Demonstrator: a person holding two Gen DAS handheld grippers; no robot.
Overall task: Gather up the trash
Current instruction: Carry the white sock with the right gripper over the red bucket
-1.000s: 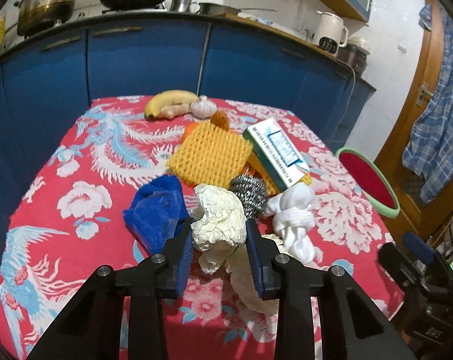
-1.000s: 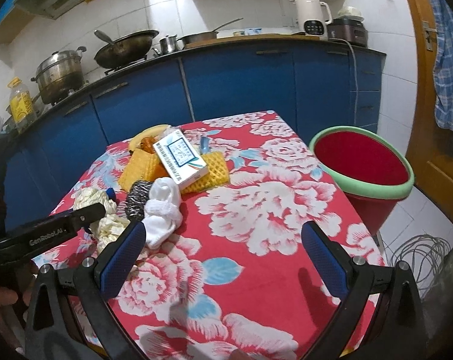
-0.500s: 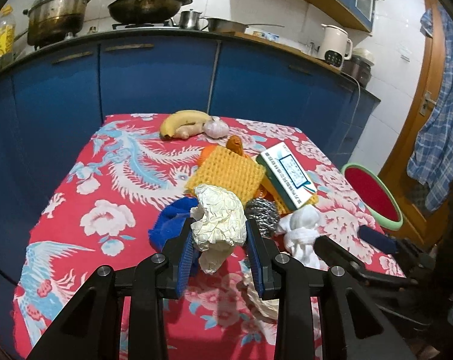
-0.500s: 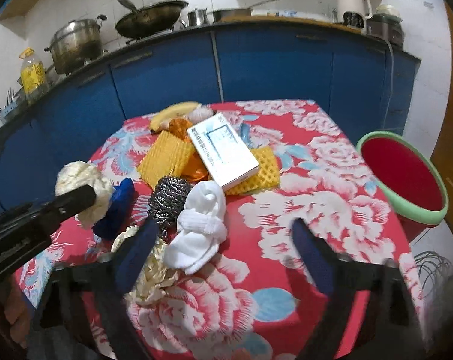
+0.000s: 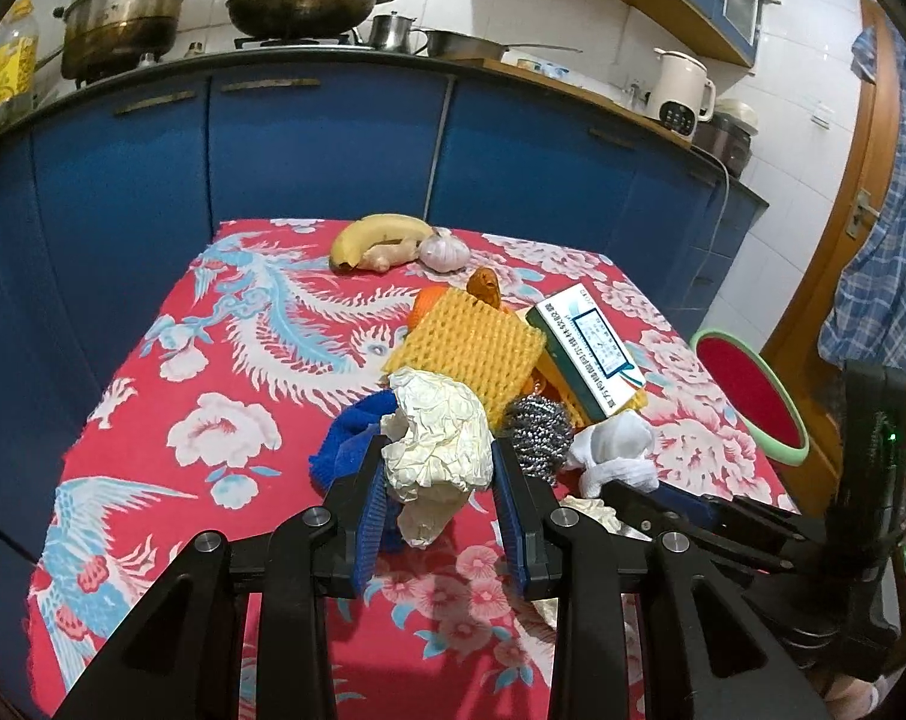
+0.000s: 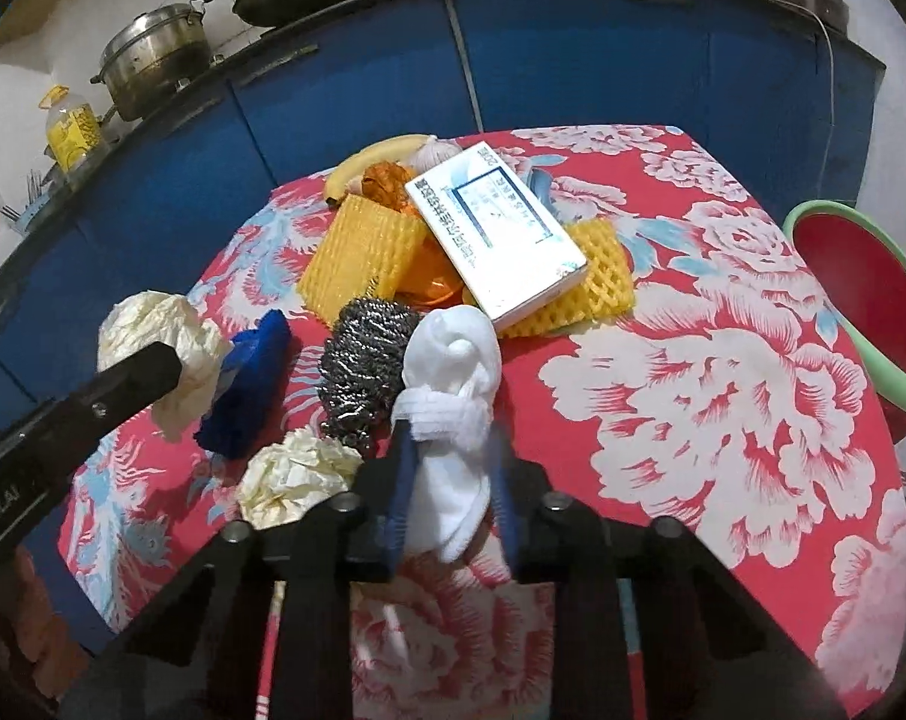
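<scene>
- Both claws carry something: our left claw [image 5: 438, 483] is clamped on a crumpled cream paper wad [image 5: 438, 441], which looks lifted clear of the cloth, and our right claw [image 6: 453, 492] is closed around a knotted white cloth bundle [image 6: 453, 384], whose lower end hangs between the pads.
- We judge that the bundle is gripped near its lower half, its long axis running away from the claw toward the pile.
- Trash left on the desk [image 6: 723, 396]: a second cream paper wad [image 6: 297, 474] just left of the right claw, a steel scourer [image 6: 366, 354], a blue rag [image 6: 249, 384], yellow foam netting [image 6: 360, 252] and a white carton [image 6: 495, 234] lying on it.
- What the coming move turns on is the red bin with the green rim [image 6: 867, 300]: it stands off the desk's right edge, below the cloth level, so the right claw is much nearer to it.
- We would judge that the left claw has to cross over the pile to reach it.
</scene>
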